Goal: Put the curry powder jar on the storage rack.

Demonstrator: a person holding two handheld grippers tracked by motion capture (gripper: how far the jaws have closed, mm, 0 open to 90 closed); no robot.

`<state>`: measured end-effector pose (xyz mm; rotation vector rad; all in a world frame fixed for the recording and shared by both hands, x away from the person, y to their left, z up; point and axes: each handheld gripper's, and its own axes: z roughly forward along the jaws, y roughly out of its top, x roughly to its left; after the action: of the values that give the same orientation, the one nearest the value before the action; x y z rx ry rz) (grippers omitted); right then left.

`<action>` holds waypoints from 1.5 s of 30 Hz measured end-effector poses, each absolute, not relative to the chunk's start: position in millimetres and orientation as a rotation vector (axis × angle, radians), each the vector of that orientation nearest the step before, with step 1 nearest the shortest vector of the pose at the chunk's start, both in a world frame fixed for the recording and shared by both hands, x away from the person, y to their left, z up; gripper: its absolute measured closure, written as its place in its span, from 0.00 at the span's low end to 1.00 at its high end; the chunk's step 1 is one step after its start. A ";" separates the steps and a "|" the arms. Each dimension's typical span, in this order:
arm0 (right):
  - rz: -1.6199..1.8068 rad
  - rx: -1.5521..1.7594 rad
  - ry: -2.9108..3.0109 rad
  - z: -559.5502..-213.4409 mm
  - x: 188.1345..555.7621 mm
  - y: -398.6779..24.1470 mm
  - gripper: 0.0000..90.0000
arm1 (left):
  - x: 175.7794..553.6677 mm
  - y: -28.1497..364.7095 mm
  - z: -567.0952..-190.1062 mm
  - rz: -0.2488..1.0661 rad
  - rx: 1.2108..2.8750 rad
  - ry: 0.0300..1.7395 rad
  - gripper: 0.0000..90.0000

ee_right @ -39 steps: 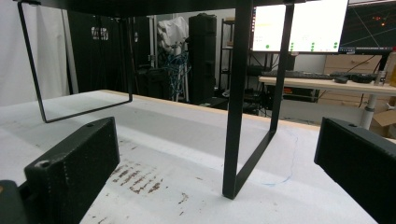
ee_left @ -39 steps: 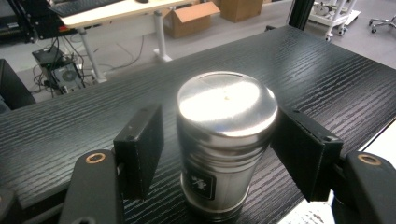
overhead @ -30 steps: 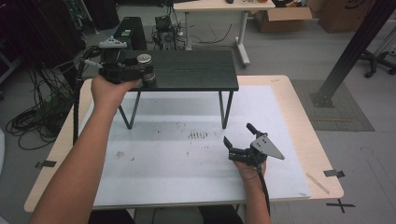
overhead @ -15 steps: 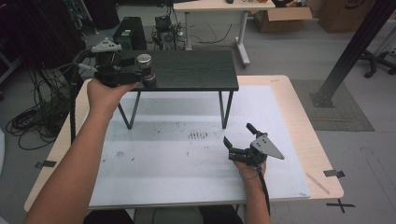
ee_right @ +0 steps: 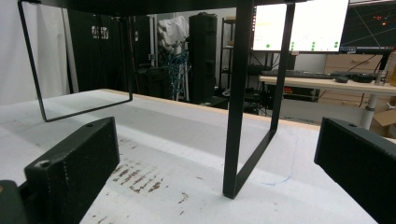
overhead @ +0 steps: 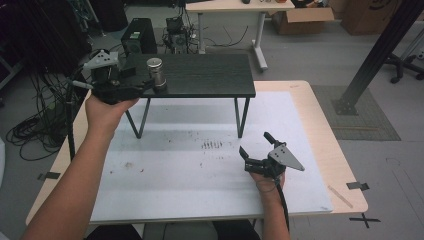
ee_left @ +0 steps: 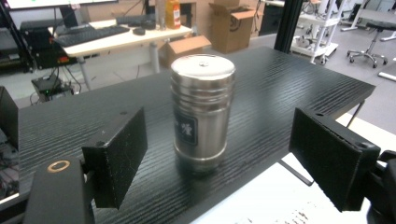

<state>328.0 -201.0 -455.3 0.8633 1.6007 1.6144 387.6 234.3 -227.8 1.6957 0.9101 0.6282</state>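
From the high view, the left gripper sits at the near left corner of the black shelf, and the steel canister stands upright just ahead of its fingertips, close to the shelf's front edge. The jaws have just been opening, and the canister stands free on the shelf with a gap on either side. The risk here is the edge: as I judge it, a sideways pull of the hand could catch the canister with one pad and tip it off the front onto the white table mat below. The right gripper rests on that mat, well apart from the canister, with its jaws spread and nothing between them.

In the left gripper view, the canister stands between and a little beyond the two black pads, touching neither. The pads are released, not gripping. The canister is tall for its base, so a brush near its top would likely topple it, and its smooth wall would let it roll on the shelf.

In the right gripper view, the wide-apart pads frame one shelf leg straight ahead. A forward push could knock that leg and shake the shelf above.
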 end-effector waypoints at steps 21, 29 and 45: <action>1.613 0.861 1.598 -455.4 327.7 -200.7 0.00 | 349.0 259.3 -252.0 0.677 1.630 0.873 0.12; 1.612 0.860 1.599 -455.4 327.5 -200.7 0.00 | 340.5 263.9 -263.0 0.678 1.616 0.861 0.08; 1.612 0.859 1.599 -455.4 327.6 -200.7 0.00 | 323.5 273.0 -295.3 0.673 1.554 0.795 0.03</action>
<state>327.6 -200.7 -455.4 0.8593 1.5990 1.6118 323.5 273.0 -295.3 1.5543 0.7950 0.6731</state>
